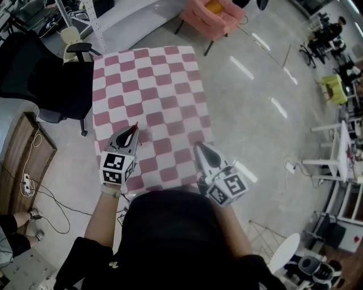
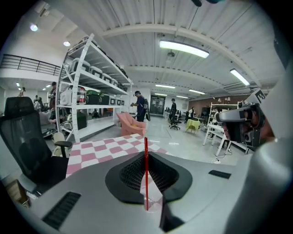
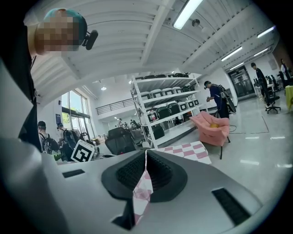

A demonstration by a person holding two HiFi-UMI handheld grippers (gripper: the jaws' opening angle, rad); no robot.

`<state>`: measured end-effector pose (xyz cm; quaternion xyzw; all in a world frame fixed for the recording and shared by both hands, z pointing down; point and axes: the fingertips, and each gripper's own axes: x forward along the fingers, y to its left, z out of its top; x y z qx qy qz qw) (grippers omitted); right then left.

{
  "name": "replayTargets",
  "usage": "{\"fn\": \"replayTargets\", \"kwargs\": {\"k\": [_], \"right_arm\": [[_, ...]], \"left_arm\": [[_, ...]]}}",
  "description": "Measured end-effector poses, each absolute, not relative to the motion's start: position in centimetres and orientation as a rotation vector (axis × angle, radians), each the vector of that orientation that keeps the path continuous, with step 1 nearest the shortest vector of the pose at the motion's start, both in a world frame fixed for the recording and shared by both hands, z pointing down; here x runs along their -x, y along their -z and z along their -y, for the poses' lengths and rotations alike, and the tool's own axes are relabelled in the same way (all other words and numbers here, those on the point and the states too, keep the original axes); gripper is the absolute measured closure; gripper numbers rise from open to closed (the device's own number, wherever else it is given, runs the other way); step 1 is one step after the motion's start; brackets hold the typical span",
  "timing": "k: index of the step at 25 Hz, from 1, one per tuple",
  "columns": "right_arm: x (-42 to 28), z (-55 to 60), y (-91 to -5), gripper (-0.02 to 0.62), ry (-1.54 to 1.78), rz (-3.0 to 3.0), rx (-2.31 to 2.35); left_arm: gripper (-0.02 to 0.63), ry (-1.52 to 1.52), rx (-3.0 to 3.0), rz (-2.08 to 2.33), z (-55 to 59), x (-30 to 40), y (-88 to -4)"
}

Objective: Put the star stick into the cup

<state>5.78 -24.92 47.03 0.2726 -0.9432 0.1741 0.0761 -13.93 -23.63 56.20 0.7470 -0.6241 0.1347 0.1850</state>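
Note:
My left gripper (image 1: 134, 130) is over the near left part of the checkered table (image 1: 153, 79) and is shut on a thin red stick (image 1: 136, 125). In the left gripper view the stick (image 2: 146, 171) stands straight up between the closed jaws, and I cannot make out its star end. Through the gap below it shows a small clear rounded thing (image 2: 151, 203) that looks like a cup. It appears faintly beside the left fingertips as a clear cup (image 1: 143, 136). My right gripper (image 1: 199, 146) is shut and empty at the table's near right edge.
The pink-and-white cloth (image 3: 190, 150) covers the whole tabletop. A black office chair (image 1: 39, 79) stands at the table's left, with a wooden board and cables on the floor beside it. A pink armchair (image 1: 212, 17) sits beyond the far edge. White shelving (image 2: 87, 100) is further back.

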Motion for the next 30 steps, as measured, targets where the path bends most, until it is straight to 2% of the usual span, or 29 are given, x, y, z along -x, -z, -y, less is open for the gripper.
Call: {"fn": "replayTargets", "kwargs": {"k": [10,14,26,30], "right_arm": [[-7.3,25.5,-47.7,0.571,-0.533,2.818,-0.779],[-7.9,25.9,-47.9,0.571,-0.538,2.819,-0.777],[-8.3,27.2,-48.0,0.571,-0.557,2.840,-0.740],[-7.6,27.2,-48.1,0.571,-0.566,2.848,-0.700]], "left_arm": [[0.549,-0.447,-2.013,1.821,24.1,14.2,-58.7],[0.488,-0.478,-1.977,1.841,24.5,14.5,-59.3],[0.414,-0.544,-1.876,1.840,24.7,15.1,-61.5],[0.359,-0.547,-1.846,1.826,24.3,15.2,-62.0]]}}
